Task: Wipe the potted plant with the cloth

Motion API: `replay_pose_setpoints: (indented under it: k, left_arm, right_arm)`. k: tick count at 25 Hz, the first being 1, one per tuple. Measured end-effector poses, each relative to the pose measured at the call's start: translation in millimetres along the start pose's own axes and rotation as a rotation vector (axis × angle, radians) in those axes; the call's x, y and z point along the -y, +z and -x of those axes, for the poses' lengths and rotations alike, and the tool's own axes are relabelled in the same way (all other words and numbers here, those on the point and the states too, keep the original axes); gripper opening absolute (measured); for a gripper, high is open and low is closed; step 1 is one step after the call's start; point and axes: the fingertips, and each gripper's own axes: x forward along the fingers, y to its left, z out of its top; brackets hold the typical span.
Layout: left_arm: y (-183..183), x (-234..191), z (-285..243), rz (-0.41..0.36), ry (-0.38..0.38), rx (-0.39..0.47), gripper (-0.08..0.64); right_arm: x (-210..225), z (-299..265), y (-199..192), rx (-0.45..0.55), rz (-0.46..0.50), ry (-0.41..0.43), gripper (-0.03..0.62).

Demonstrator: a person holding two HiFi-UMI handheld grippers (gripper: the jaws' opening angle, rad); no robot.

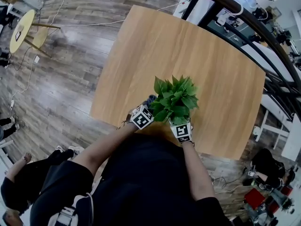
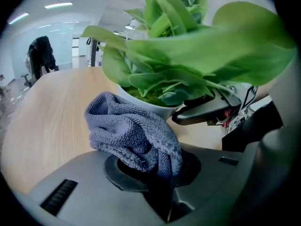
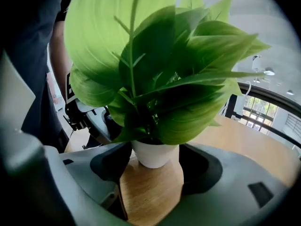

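The potted plant (image 1: 175,100), broad green leaves in a small white pot (image 3: 154,155), stands on the wooden table (image 1: 188,46) near its front edge. My right gripper (image 3: 155,160) has a jaw on each side of the pot, both touching it, while leaves (image 3: 141,55) fill the view above. My left gripper (image 2: 150,161) is shut on a bunched grey-blue cloth (image 2: 131,133), which sits against the pot's rim (image 2: 150,106) under the leaves (image 2: 197,46). From the head view, the left gripper (image 1: 146,108) is left of the plant and the right gripper (image 1: 181,126) just in front of it.
A dark metal railing (image 1: 263,32) runs past the table's far right side. On the wood floor at far left stands a round yellow side table (image 1: 21,29). Another person's legs and shoes (image 1: 28,173) are at lower left.
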Motion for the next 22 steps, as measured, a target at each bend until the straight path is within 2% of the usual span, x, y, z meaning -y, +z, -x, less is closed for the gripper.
replay_pose_setpoints:
  k: [3, 6, 10, 14, 16, 19, 22]
  left_arm:
    - [-7, 17, -1, -0.062, -0.024, -0.023, 0.094]
    - [-11, 23, -2, -0.048, -0.037, -0.035, 0.094]
    - [-15, 6, -2, -0.060, -0.009, -0.060, 0.095]
    - [-10, -11, 4, -0.030, 0.028, -0.038, 0.095]
    - [-7, -19, 8, -0.024, 0.047, -0.017, 0.095]
    - [-4, -28, 10, -0.007, 0.058, -0.006, 0.095]
    - [0, -30, 8, 0.007, 0.062, 0.000, 0.095]
  right_arm:
    - [0, 0, 0, 0.000, -0.007, -0.005, 0.308]
    - [1, 0, -2, 0.002, 0.014, -0.005, 0.307]
    - [-11, 4, -1, 0.006, 0.070, 0.026, 0.307]
    - [-32, 17, -6, 0.003, 0.127, 0.076, 0.307]
    - [-28, 20, -13, -0.003, 0.111, 0.059, 0.307]
    - [-2, 18, -13, -0.001, 0.029, -0.001, 0.308]
    - [8, 12, -7, 0.005, 0.046, 0.030, 0.308]
